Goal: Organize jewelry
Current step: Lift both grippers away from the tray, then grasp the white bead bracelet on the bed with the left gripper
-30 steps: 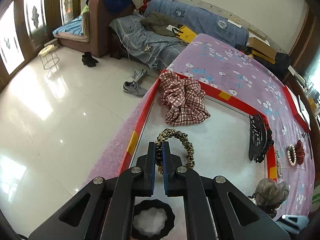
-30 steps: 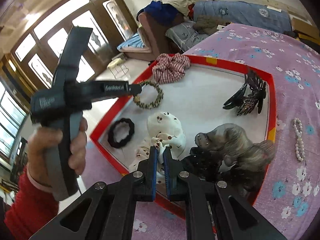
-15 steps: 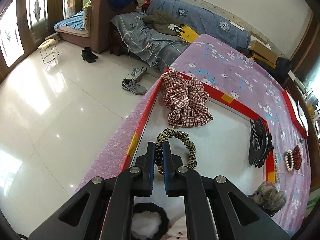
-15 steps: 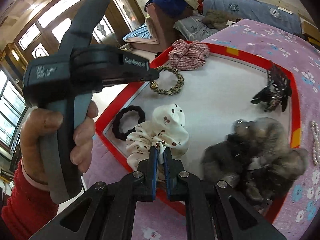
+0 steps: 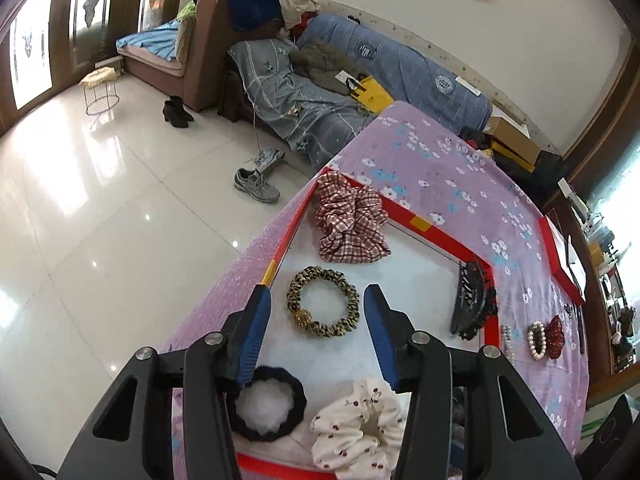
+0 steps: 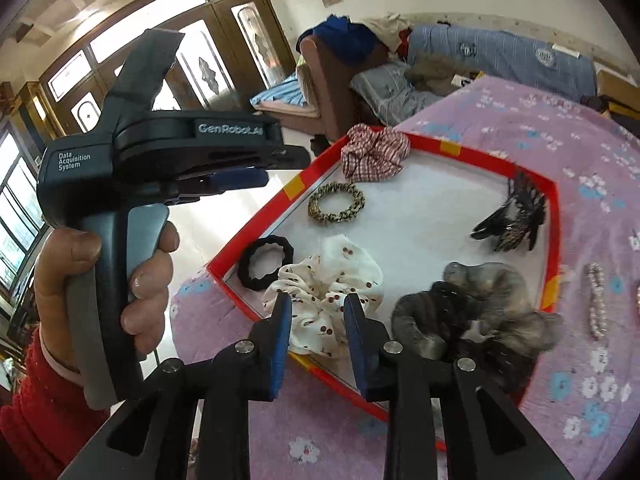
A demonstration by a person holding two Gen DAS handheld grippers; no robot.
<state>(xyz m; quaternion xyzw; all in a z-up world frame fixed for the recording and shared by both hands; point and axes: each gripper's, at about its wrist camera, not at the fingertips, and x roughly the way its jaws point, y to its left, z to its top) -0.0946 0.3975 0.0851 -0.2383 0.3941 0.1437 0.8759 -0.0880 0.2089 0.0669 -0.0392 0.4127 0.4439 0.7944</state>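
A red-rimmed tray with a white floor lies on the purple flowered tablecloth. In it lie a leopard scrunchie, a plaid scrunchie, a black scrunchie, a white cherry-print scrunchie, a black claw clip and a grey furry scrunchie. My left gripper is open and empty above the leopard scrunchie. My right gripper is open and empty, just above the white scrunchie.
Pearl bracelets and a dark red scrunchie lie on the cloth right of the tray. A second red tray stands further right. The table's left edge drops to a tiled floor with shoes; sofas stand behind.
Both grippers have opened. The left let go of the leopard scrunchie, which now lies in the tray. The right let go of the white scrunchie and drew back.
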